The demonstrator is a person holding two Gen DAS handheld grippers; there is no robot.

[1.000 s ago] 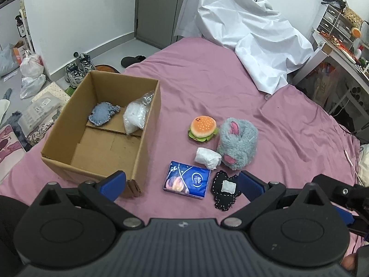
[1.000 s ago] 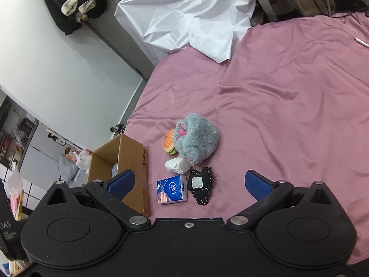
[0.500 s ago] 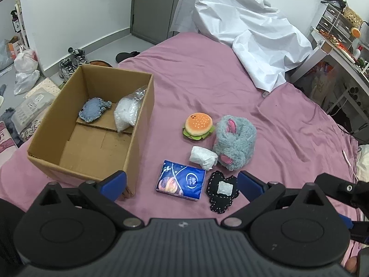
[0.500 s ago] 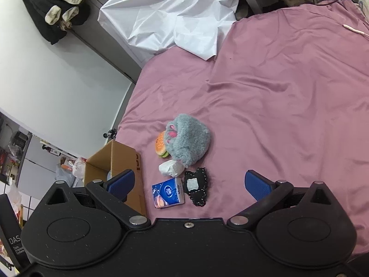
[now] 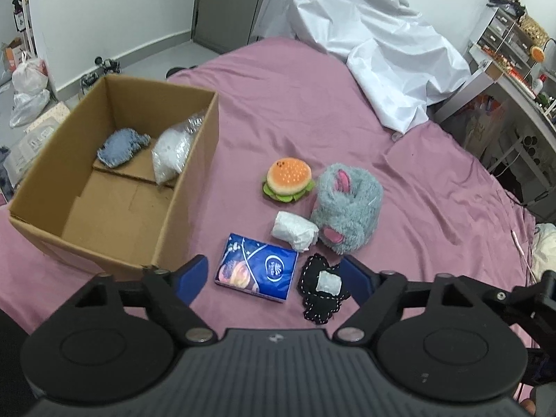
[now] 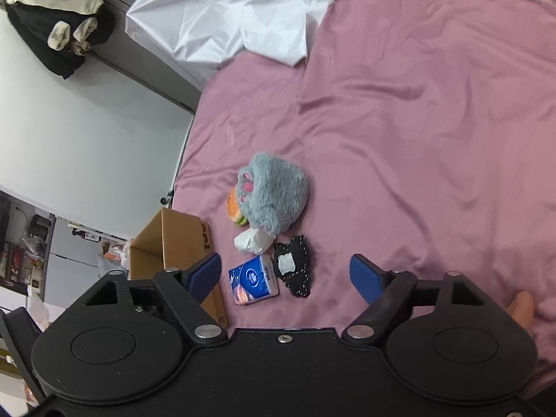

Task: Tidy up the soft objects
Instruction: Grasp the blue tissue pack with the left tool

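Both grippers drop toward the soft things on the bed

Since a second ago the left gripper (image 5: pixel 274 278) and right gripper (image 6: pixel 285 274) have sunk nearer the tissue pack (image 5: pixel 256 272) and black patch (image 5: pixel 321 286); their jaws are closing, wide apart and empty, so a pickup looks near. The cardboard box (image 5: pixel 194 180) at the bed's (image 5: pixel 434 208) left edge holds a blue-grey cloth (image 5: pixel 121 146) and a clear bag (image 5: pixel 172 156).
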